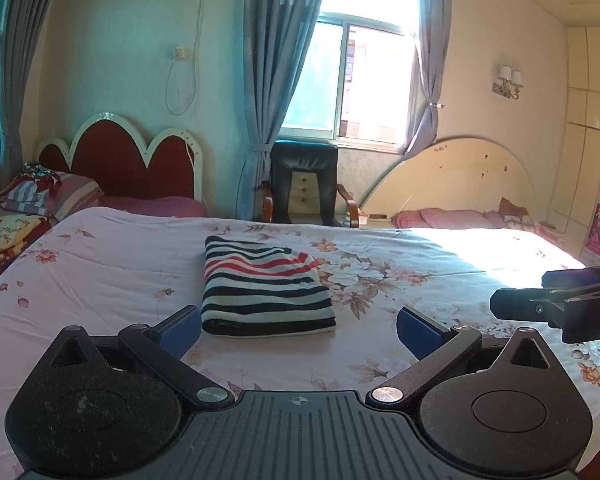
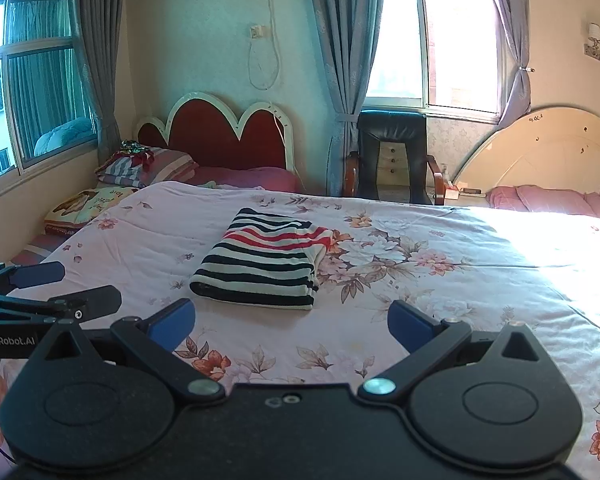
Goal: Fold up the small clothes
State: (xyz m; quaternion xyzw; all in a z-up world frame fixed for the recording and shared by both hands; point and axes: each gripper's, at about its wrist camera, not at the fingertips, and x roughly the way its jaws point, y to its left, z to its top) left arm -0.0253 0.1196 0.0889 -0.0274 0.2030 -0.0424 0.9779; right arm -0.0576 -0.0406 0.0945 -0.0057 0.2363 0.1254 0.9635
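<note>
The left gripper hovers low over the near edge of the bed, its blue fingers spread wide with nothing between them. Straight ahead of it, just beyond the fingertips and not touching them, lies the striped garment, already folded into a thick rectangle near the middle of the bed. Its long axis runs away from the fingers toward the far edge, with the rounded fold facing the near edge and looser layers along its right side.

The right gripper hangs beside the left one, its fingers likewise spread and empty. From here the garment lies ahead and a little to the left, farther off than from the left gripper, so the left hand seems the nearer one.

The fold looks finished or close to it. Any further move probably turns on that near folded edge, which sits squarely in front of the left fingers.
</note>
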